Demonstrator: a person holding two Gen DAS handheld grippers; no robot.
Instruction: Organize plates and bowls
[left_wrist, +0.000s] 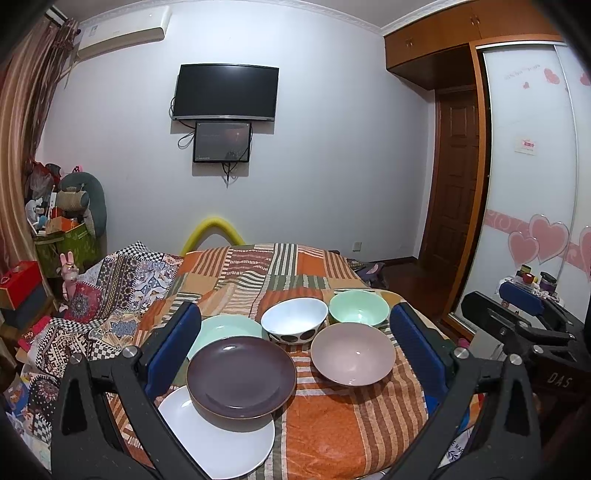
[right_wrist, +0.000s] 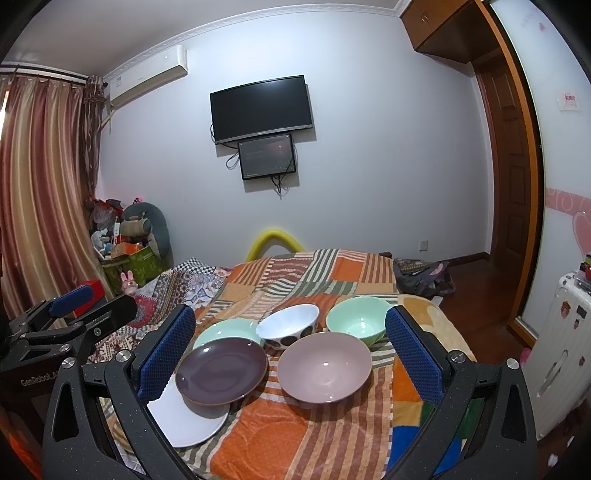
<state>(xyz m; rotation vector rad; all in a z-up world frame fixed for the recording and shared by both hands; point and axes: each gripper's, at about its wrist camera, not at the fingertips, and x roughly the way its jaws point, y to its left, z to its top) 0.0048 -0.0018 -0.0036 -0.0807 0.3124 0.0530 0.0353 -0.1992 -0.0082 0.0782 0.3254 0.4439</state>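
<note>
Plates and bowls are spread, unsorted, on the striped blanket (left_wrist: 332, 435) over the bed.

The left gripper (left_wrist: 295, 350) and right gripper (right_wrist: 290, 350) are held wide open and empty above them. The brown plate (left_wrist: 242, 376) overlaps the white plate (left_wrist: 221, 443); a mint plate (left_wrist: 225, 328), spotted bowl (left_wrist: 294, 319), mint bowl (left_wrist: 359, 308) and pink bowl (left_wrist: 352, 354) lie beside. All are judged rigid, glazed, slippery and breakable; rims are best pinched.

A dark purple plate (left_wrist: 241, 376) overlaps a white plate (left_wrist: 221, 439) on the orange striped patchwork blanket (left_wrist: 332, 435). Behind it sit a mint plate (left_wrist: 221, 326), a white bowl with black dots (left_wrist: 294, 320), a mint bowl (left_wrist: 359, 307) and a mauve bowl (left_wrist: 352, 354).
</note>
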